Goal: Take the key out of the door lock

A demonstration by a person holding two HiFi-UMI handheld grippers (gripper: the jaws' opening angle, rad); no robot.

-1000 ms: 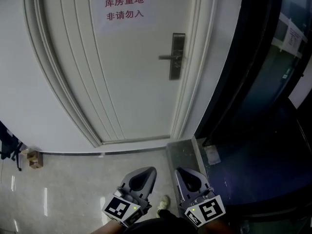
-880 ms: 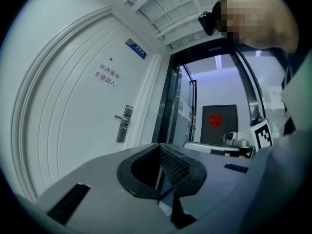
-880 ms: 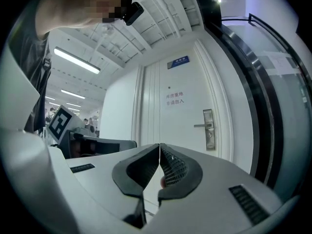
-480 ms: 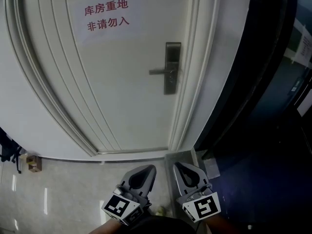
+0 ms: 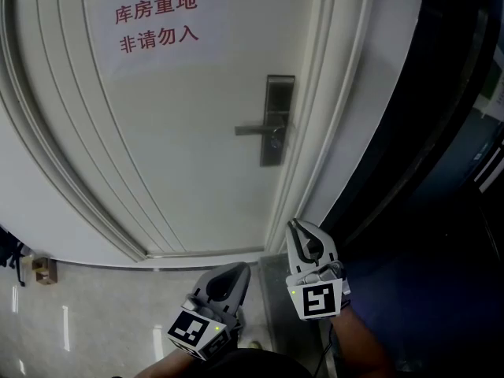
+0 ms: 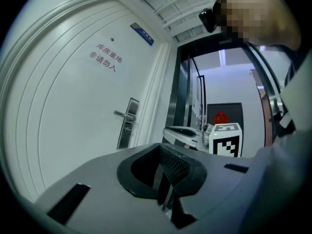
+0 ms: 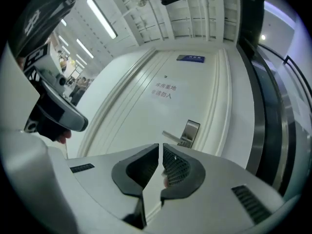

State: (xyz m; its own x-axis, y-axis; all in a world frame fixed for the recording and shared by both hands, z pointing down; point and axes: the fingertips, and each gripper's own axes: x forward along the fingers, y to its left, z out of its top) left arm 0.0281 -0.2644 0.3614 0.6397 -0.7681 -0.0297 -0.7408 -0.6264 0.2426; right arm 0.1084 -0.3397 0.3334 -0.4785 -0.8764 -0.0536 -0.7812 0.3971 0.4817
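Observation:
A white door [image 5: 181,148] bears a grey metal lock plate [image 5: 276,120] with a lever handle [image 5: 252,130] that points left. Below the lever is a small dark spot, too small to tell as a key. My left gripper [image 5: 239,268] is shut and empty, low by the floor, far below the lock. My right gripper [image 5: 294,225] is also shut and empty, higher, below and slightly right of the plate. The left gripper view shows the lock plate [image 6: 127,124] far beyond its tips [image 6: 161,147]. In the right gripper view, the plate [image 7: 188,133] lies just above the tips [image 7: 160,145].
A paper notice with red print [image 5: 153,18] hangs on the door's upper part. The door frame [image 5: 335,93] runs along the right of the lock, with a dark glass partition [image 5: 445,148] beyond it. A small box [image 5: 39,270] sits on the tiled floor at left.
My right gripper has risen and moved forward toward the door. The door and lock now look nearer and lower in the head view. The left gripper has hardly moved.

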